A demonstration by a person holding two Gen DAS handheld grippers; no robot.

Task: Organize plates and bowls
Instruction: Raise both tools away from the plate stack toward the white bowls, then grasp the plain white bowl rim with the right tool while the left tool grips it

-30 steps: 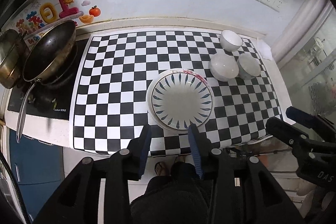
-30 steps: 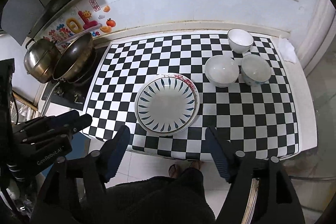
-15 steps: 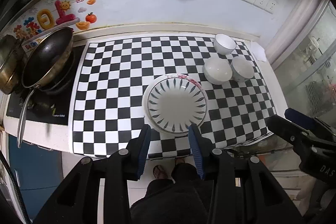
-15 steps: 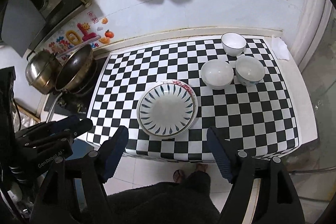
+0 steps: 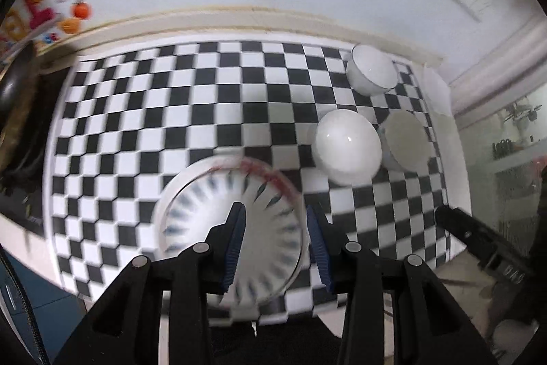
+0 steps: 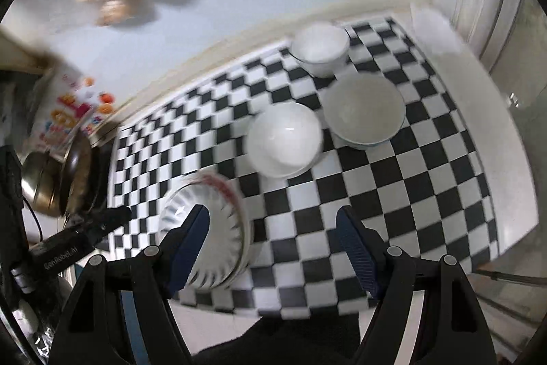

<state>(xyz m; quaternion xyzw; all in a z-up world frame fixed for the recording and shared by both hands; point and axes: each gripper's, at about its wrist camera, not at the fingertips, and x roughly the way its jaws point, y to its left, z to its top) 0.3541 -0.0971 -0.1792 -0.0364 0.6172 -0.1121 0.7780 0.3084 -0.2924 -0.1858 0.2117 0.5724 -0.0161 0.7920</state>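
1. Far left, right-wrist view: one metal pot [image 6: 37, 190] and one dark wok [image 6: 77, 173] leaning against it, both beside the checkered worktop [image 6: 393, 194].
2. Plates: one stack [image 5: 229, 228] near the front edge of the worktop, left of centre. Top plate has blue radial dashes; a red-patterned rim shows beneath it at the far side. Exact plate count unclear through motion blur; at least two. They lie flat, faces up.
3. Left gripper [image 5: 275, 240]: jaws spread, holding nothing, hovering over the right half of the plate stack.
4. Bowls: three, all upright, openings up, grouped at the right rear of the worktop. White bowl [image 5: 347, 147] sits nearest the plates; cream-toned bowl [image 5: 405, 139] just beside it on the right; blue-rimmed bowl [image 5: 372, 69] behind both, near the wall.
5. Right gripper [image 6: 273, 247]: jaws spread wide, empty, above the front of the worktop between plates and bowls.
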